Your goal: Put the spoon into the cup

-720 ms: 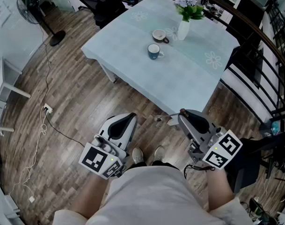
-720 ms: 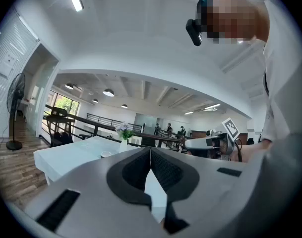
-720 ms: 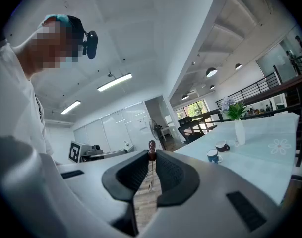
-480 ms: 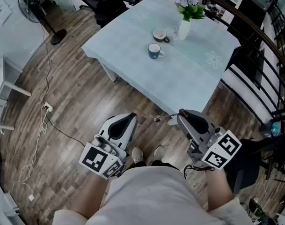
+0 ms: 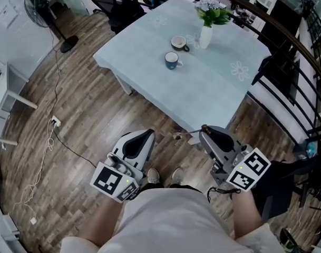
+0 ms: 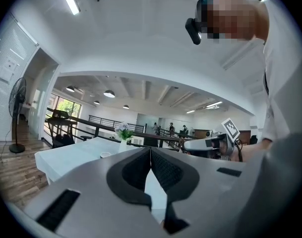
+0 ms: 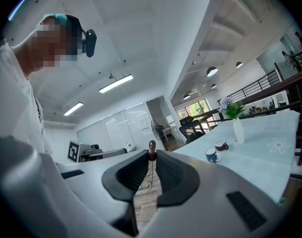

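Head view, item by item.

1. Table (image 5: 202, 88): pale cloth, upper centre of frame, well apart from both grippers.
2. Blue cup (image 5: 172, 60): upright on the table, the likely target. A second cup (image 5: 178, 42) stands just beyond it, with a vase of flowers (image 5: 206, 35) to its right.
3. Left gripper (image 5: 148, 133): lower left of centre, over the wood floor (image 5: 86, 104). Its own view shows the pads meeting at the tips with nothing between them.
4. Right gripper (image 5: 205, 130): lower right of centre. Its own view shows the jaws drawn narrow on a thin shaft topped by a brown knob, which appears to be the spoon (image 7: 151, 145), though the bowl end is hard to make out.

Change since the earlier head pictures: slight. The table and cups have drifted a little in the frame, while both grippers sit where they were, low and close to the body.

Reading: the spoon is in hand, so pickup looks done. The carry to the cup has hardly begun, and the whole reach across the table remains.
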`<control>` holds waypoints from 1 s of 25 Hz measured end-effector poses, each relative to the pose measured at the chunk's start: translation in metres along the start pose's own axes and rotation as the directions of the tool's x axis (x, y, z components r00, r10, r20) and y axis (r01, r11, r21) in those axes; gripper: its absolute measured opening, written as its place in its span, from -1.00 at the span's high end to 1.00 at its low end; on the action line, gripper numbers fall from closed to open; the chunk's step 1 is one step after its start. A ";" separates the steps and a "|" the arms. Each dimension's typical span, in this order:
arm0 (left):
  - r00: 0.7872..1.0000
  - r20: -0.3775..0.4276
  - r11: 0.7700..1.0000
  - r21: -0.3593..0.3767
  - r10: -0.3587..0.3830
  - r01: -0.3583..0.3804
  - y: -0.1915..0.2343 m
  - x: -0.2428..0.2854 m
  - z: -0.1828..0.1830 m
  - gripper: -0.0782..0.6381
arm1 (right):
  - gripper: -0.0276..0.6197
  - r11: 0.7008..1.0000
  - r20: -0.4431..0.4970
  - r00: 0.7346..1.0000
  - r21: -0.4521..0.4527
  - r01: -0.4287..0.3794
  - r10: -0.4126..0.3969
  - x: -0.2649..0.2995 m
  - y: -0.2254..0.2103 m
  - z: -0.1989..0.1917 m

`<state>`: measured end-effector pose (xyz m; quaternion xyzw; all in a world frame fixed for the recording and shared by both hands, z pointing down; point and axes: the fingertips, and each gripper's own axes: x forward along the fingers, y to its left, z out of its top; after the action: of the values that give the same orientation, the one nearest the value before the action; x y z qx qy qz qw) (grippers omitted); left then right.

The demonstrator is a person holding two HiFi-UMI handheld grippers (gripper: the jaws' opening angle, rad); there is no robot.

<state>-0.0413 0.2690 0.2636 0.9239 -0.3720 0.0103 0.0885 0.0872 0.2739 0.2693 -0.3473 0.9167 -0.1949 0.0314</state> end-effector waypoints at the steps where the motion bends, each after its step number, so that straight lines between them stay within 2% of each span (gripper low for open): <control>1: 1.000 0.004 1.000 0.003 0.003 -0.003 -0.003 0.001 0.001 0.72 | 0.73 1.000 0.001 1.000 -0.001 -0.002 0.002 -0.004 -0.002 0.000; 14: 0.999 0.019 0.999 0.037 0.035 -0.036 -0.039 0.018 0.004 0.72 | 0.73 1.000 0.011 1.000 -0.019 -0.023 0.023 -0.044 -0.022 0.008; 25: 0.998 0.017 0.998 0.036 0.055 -0.055 -0.028 0.038 0.004 0.72 | 0.73 1.000 0.012 1.000 -0.010 -0.027 0.028 -0.039 -0.044 0.012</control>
<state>0.0056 0.2622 0.2584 0.9149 -0.3977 0.0123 0.0684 0.1463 0.2653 0.2721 -0.3360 0.9222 -0.1878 0.0378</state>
